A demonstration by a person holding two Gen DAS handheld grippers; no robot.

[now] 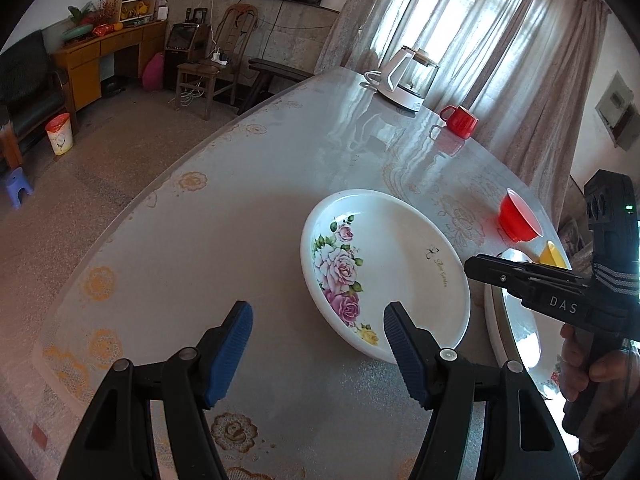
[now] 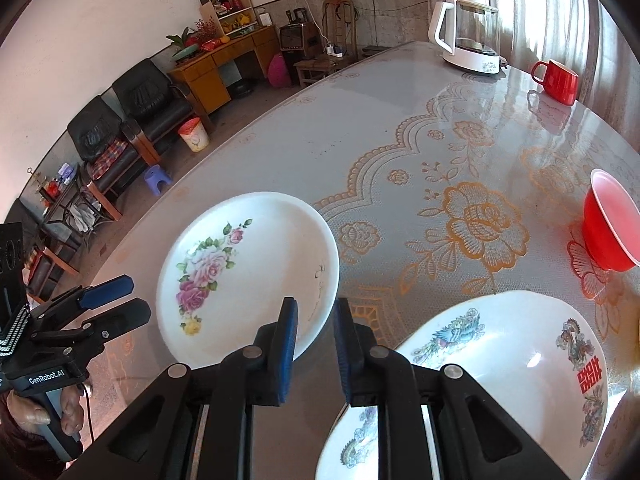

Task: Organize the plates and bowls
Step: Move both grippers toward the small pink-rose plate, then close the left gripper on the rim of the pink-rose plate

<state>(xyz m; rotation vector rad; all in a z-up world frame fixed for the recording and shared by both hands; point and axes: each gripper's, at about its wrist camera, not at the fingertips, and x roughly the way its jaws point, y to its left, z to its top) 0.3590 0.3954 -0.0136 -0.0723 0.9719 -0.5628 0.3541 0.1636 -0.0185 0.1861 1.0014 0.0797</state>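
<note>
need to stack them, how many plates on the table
2: the rose plate toward the table's left edge, and the phoenix plate just right of it, partly behind the right gripper. More may lie out of frame.

Sunlit curtains [image 1: 460,32], wooden desk [image 1: 108,56], armchairs [image 2: 132,116]

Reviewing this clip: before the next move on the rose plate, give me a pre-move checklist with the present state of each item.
1. Left gripper open, nothing between its fingers: ok.
2. Right gripper empty, fingers set narrowly apart: ok.
3. Rose plate lying flat on the table, nothing on it: ok.
4. Phoenix plate apart from the rose plate, nothing on it: ok.
5. Red bowl out of the way of both plates: ok.
6. Right gripper touching the rose plate's rim: cannot tell.
</note>
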